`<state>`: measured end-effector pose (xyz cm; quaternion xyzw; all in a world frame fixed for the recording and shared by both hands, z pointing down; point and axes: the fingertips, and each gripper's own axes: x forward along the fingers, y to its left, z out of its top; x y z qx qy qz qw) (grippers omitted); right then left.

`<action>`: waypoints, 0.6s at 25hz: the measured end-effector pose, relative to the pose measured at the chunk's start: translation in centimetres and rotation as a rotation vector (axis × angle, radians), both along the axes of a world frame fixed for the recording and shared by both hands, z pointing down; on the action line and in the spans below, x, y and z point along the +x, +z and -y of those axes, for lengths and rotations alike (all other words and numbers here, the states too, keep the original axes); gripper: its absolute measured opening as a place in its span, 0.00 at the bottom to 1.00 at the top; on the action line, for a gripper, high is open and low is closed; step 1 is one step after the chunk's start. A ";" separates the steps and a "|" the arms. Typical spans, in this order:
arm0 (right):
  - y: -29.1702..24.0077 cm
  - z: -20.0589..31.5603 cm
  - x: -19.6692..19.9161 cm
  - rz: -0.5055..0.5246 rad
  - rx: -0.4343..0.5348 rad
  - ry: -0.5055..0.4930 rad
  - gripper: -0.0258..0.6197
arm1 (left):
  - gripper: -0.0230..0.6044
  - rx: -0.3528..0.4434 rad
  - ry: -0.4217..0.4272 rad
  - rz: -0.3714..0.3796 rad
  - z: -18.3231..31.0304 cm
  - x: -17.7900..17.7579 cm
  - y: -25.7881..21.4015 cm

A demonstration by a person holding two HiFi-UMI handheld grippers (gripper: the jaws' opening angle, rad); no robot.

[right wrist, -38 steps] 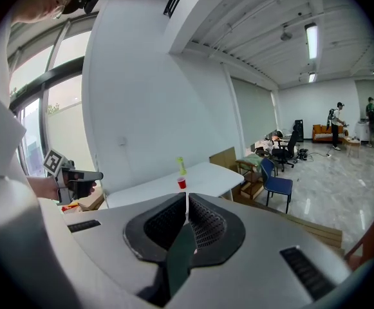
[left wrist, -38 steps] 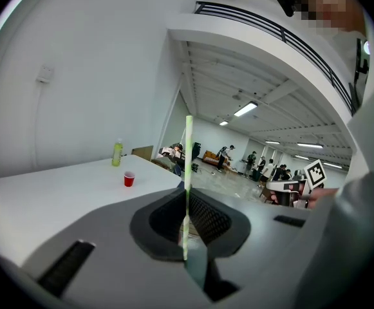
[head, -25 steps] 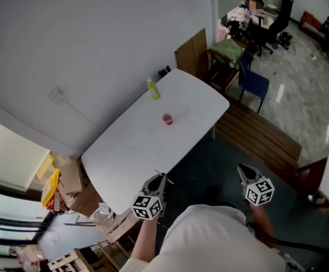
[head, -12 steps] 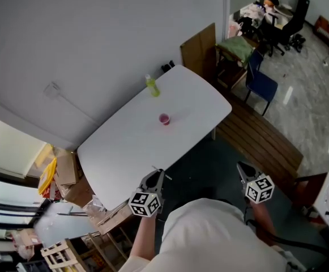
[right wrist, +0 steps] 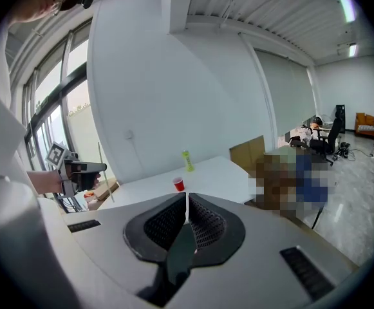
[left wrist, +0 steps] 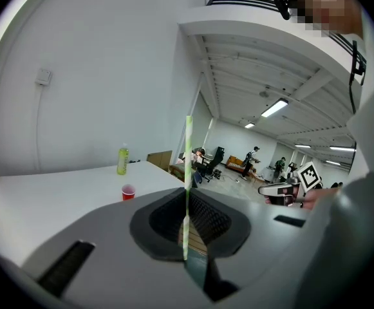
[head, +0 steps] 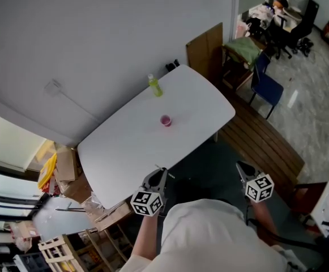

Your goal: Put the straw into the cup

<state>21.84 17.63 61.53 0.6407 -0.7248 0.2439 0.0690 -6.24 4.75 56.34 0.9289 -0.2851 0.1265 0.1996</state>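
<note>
The left gripper [left wrist: 187, 205] is clamped on a thin straw [left wrist: 187, 166] striped white and green; the straw stands upright between the two pads and rises well above them; in the right gripper view the same straw shows as a fine upright line beside that gripper at the far left. The right gripper [right wrist: 187, 203] has its jaws brought together with nothing between them, only a hairline seam showing. In the head view both grippers are held low, off the near edge of the table [head: 124, 152], the left one just beside that edge, the right one well out over the dark floor; the person's pale sleeve fills the bottom of that view. The cup [head: 165, 120], small and red, stands upright near the middle of the white table, well apart from both grippers and from the straw; a green bottle [head: 154, 86] stands upright beyond it, near the far edge by the wall. A blue chair [head: 266, 85] sits past the table's right end; cardboard boxes [head: 67, 166] lie on the floor at its left end.
</note>
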 end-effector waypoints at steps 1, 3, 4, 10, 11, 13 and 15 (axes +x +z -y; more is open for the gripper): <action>-0.1 0.5 -0.2 0.000 -0.001 -0.005 0.10 | 0.06 0.001 0.004 -0.003 0.3 0.2 -0.1; -0.2 1.4 -0.5 -0.001 -0.001 -0.013 0.10 | 0.06 -0.001 0.013 -0.011 0.9 0.5 -0.1; -0.2 1.8 -0.6 -0.004 -0.003 -0.014 0.10 | 0.06 -0.003 0.017 -0.013 1.2 0.6 0.0; -1.1 3.9 -0.2 -0.007 -0.001 0.003 0.10 | 0.06 -0.005 0.032 -0.012 3.7 0.8 0.3; -1.2 4.3 -0.1 -0.012 -0.002 0.004 0.10 | 0.06 -0.005 0.033 -0.014 4.2 0.9 0.2; -1.2 5.1 0.2 -0.017 -0.009 0.004 0.10 | 0.06 -0.005 0.034 -0.018 5.3 1.1 0.1; -1.2 6.1 0.1 -0.019 -0.015 0.003 0.10 | 0.06 -0.008 0.039 -0.020 6.4 1.3 0.1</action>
